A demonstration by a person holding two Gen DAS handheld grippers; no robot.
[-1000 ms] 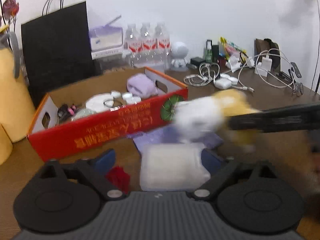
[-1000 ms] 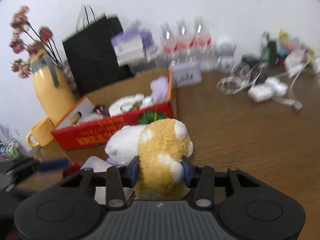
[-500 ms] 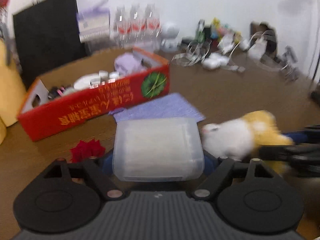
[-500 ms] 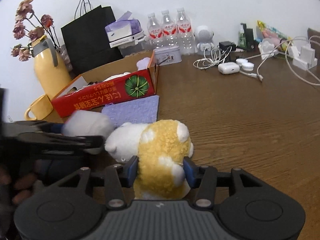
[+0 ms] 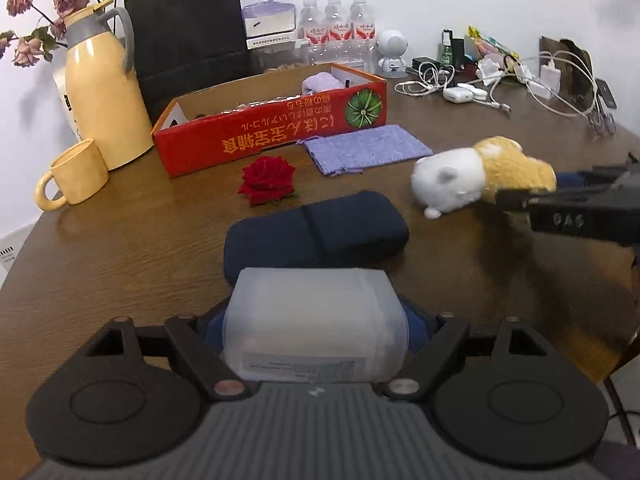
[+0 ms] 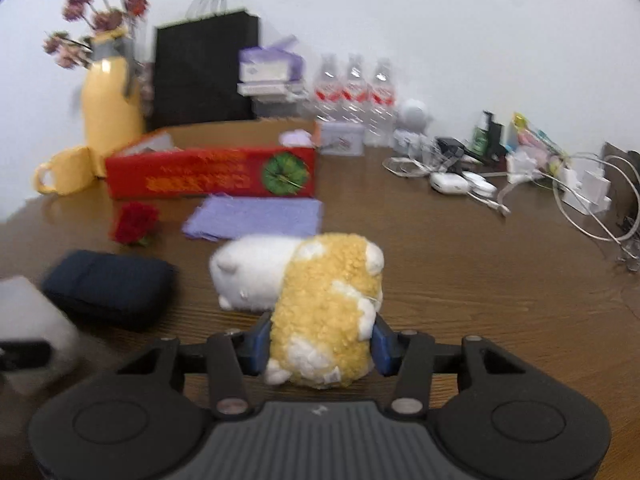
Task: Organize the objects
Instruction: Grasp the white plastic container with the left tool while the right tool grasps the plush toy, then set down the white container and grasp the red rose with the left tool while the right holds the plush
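Observation:
My left gripper is shut on a translucent white plastic box and holds it above the brown table. My right gripper is shut on a yellow and white plush toy; the toy also shows in the left wrist view, at the right, with the gripper behind it. A red cardboard box with several items inside stands further back. A red rose, a purple cloth and a dark blue pouch lie on the table in front of it.
A yellow jug with dried flowers and a yellow mug stand at the left. A black paper bag, water bottles, cables and chargers line the back. The table edge curves at the left.
Both grippers have pulled back from the red box with their loads. The left gripper has taken hold of the white box and lifted it, uncovering the dark blue pouch beneath.

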